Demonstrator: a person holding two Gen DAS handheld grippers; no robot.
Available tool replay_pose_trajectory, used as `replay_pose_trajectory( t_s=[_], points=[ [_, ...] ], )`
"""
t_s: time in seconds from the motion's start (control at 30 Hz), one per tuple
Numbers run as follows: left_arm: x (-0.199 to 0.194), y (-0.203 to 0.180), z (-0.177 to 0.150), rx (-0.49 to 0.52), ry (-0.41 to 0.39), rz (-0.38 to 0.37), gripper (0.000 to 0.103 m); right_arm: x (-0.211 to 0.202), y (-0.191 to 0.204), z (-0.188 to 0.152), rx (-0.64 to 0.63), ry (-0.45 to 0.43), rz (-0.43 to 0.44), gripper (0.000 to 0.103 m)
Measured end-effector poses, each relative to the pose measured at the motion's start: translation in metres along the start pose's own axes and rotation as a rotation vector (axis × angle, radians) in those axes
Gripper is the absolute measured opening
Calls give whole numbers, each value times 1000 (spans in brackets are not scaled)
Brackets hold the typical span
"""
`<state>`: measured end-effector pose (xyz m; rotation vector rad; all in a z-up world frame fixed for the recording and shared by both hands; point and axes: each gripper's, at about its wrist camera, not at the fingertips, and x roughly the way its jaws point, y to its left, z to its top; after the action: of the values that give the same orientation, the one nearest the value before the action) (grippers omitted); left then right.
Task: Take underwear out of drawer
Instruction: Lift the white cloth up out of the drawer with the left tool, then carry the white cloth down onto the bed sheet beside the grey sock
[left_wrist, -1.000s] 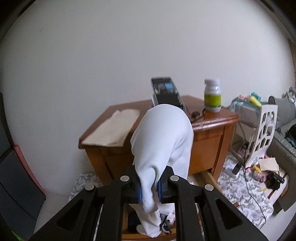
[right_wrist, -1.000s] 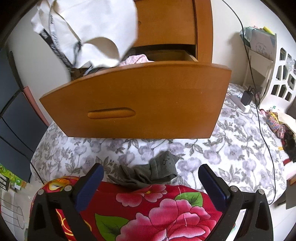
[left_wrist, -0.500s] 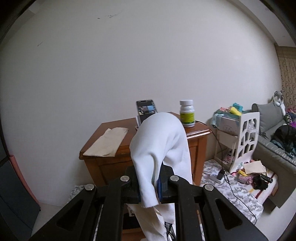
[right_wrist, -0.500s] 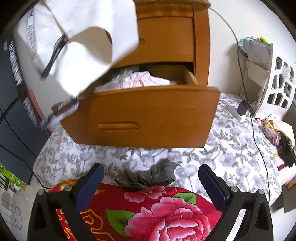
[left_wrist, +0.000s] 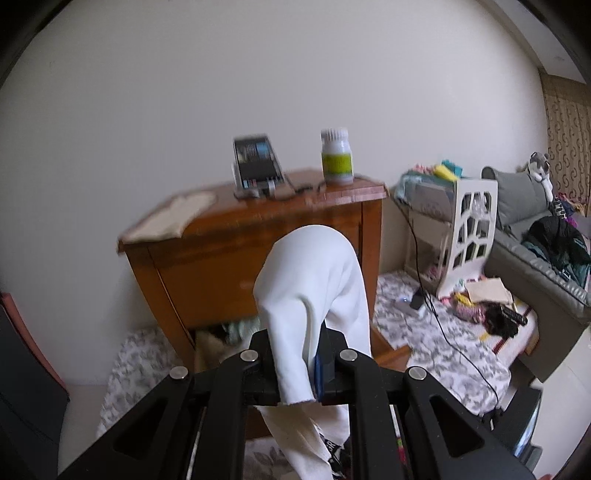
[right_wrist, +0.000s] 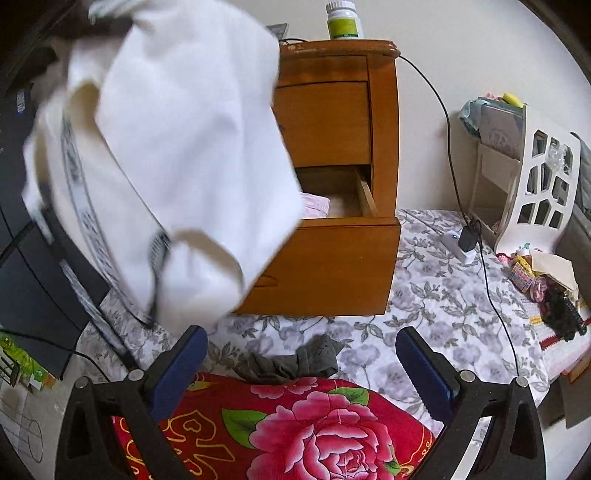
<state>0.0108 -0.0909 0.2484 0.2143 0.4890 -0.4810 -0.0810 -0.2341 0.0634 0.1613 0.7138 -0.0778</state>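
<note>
I am holding the underwear (left_wrist: 314, 280) in the left gripper (left_wrist: 297, 369); its jaws are clamped on a fold of the white cloth at the lower centre of the left view, and the rest is arching up over them and hanging down behind. In the right view the same underwear (right_wrist: 177, 147) is filling the upper left of the frame, its printed waistband trailing down the left side; it is hanging clear above the open drawer (right_wrist: 332, 258), touching nothing there as far as I can tell. The right gripper (right_wrist: 301, 362) is standing with jaws wide apart and empty at the bottom of its frame, over a red floral cloth (right_wrist: 288, 432) and a grey sock (right_wrist: 291, 362). The garment's long axis is running roughly top to bottom, draped from the left jaws; it is lying up and to the left of the right jaws, so I am judging the left hand alone is carrying it, and the coming move is turning on swinging it away from the drawer.
</note>
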Motion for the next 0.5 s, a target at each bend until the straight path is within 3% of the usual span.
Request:
replay_pose_trajectory(
  t_s=[0.5],
  points=[
    [78,-14,-96,-5,208,13,13,6,-14,-2,42,16,-33,103]
  ],
)
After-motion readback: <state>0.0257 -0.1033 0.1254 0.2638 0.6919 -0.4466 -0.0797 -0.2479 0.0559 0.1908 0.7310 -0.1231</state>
